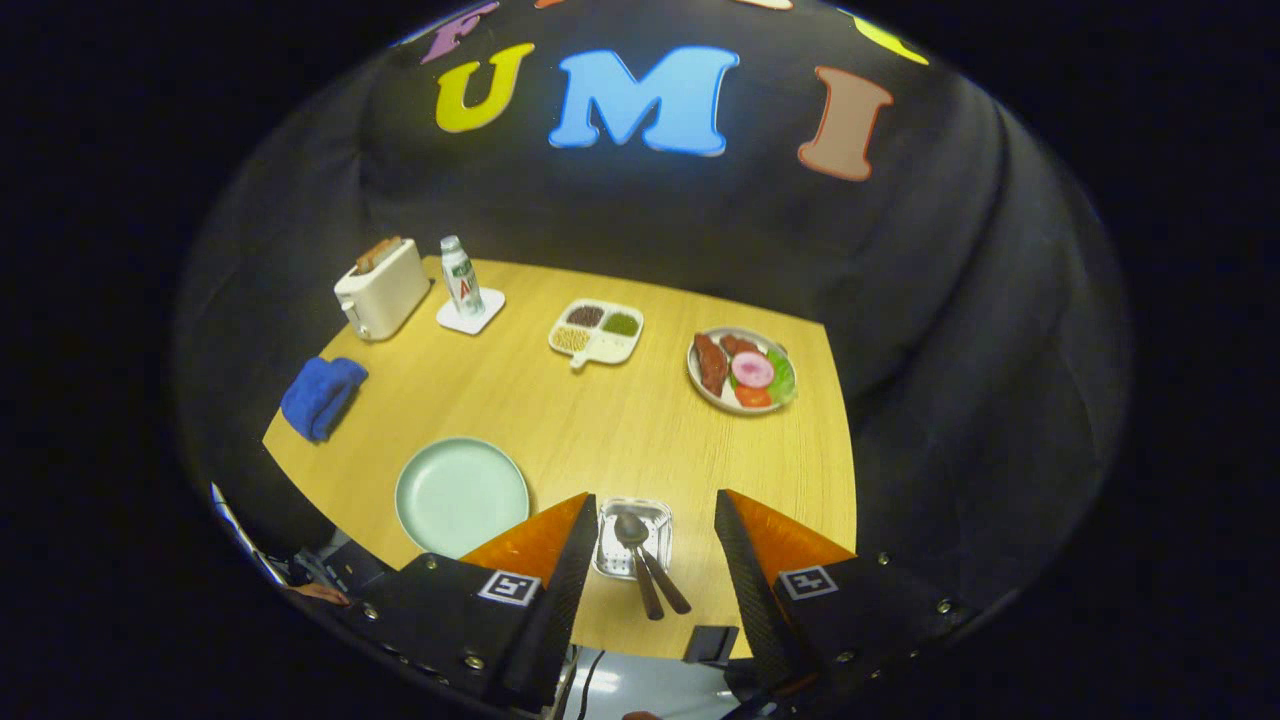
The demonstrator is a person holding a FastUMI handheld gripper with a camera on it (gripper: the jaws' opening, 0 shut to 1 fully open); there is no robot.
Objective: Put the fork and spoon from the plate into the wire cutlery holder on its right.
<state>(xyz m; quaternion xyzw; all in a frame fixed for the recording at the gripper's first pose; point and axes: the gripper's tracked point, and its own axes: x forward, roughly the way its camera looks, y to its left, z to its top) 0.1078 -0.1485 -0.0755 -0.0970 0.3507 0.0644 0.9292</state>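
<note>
Claw (pixel 655 535) stood wide open, gripping nothing; fork and spoon (pixel 632 532) sat in wire cutlery holder (pixel 655 515) between fingers; plate (pixel 462 495) bare.

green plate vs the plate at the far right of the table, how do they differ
The green plate is bare, while the far plate is loaded with food. The green plate is pale green and looks larger, lying near the open gripper, left of the wire cutlery holder; the far plate is metallic grey and sits well beyond the fingers. Both are round and lie flat on the wooden table.
</note>
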